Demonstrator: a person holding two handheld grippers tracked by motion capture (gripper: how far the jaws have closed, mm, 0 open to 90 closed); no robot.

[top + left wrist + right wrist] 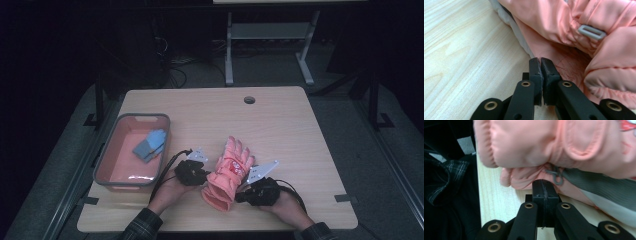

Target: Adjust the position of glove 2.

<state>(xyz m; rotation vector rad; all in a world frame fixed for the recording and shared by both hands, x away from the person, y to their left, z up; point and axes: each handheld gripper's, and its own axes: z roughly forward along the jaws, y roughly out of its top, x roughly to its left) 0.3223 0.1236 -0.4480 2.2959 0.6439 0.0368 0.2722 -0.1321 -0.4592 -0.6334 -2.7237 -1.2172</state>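
Note:
A puffy pink glove lies in the middle of the wooden table, fingers pointing away, cuff toward me. My left gripper is at the glove's left side, and in the left gripper view its jaws are shut, tips against the pink fabric below a grey buckle. My right gripper sits at the cuff's right side. Its jaws are shut with nothing seen between them, tips just under the pink glove, beside a grey strap.
A pink basin stands at the table's left and holds a blue glove. A round cable hole is near the far edge. A plaid sleeve shows by the table's near edge.

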